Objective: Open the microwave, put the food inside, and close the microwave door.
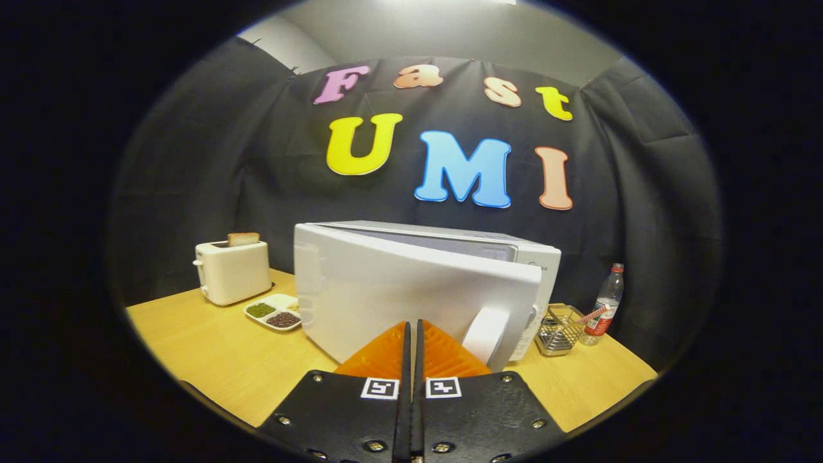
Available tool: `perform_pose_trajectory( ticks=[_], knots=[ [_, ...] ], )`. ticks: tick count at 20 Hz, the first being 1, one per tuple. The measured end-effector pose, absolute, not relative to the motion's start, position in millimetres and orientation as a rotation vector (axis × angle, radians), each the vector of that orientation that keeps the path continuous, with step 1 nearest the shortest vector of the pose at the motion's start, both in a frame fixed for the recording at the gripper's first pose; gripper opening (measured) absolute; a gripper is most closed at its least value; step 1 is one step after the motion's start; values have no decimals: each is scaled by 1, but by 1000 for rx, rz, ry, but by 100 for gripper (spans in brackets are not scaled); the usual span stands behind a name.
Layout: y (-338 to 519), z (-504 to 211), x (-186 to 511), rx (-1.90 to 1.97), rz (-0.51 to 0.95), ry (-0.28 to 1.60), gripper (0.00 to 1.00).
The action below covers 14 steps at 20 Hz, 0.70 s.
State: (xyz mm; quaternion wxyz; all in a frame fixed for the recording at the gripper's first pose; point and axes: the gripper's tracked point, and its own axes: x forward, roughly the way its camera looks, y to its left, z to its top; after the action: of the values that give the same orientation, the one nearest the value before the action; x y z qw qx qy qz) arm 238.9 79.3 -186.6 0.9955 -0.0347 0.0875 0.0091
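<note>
A white microwave (544, 258) stands on the wooden table (212, 354) just ahead of me. Its door (398, 289) is ajar, hinged at the left and swung out a little, with a gap between the door's top edge and the oven body. A rounded white handle (486, 334) sticks out at the door's lower right. My gripper (411, 323) is shut with nothing between its fingers. The fingertips are at the lower middle of the door's outer face, just left of the handle. The door hides the oven's inside.
Left of the microwave stand a white toaster (233, 271) with a slice of bread (243, 239) in it and a white divided dish (275, 312) of beans. To its right are a wire basket (560, 330) and a plastic bottle (605, 303).
</note>
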Motion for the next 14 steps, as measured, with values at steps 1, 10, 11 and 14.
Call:
perform_pose_trajectory(
  ticks=[1,10,11,14],
  knots=[
    [74,-187,250,-62,5,174,1],
    [39,-183,321,-101,-95,145,1],
    [36,-184,328,-96,-103,149,1],
    [30,-187,343,-93,-119,158,1]
  ],
)
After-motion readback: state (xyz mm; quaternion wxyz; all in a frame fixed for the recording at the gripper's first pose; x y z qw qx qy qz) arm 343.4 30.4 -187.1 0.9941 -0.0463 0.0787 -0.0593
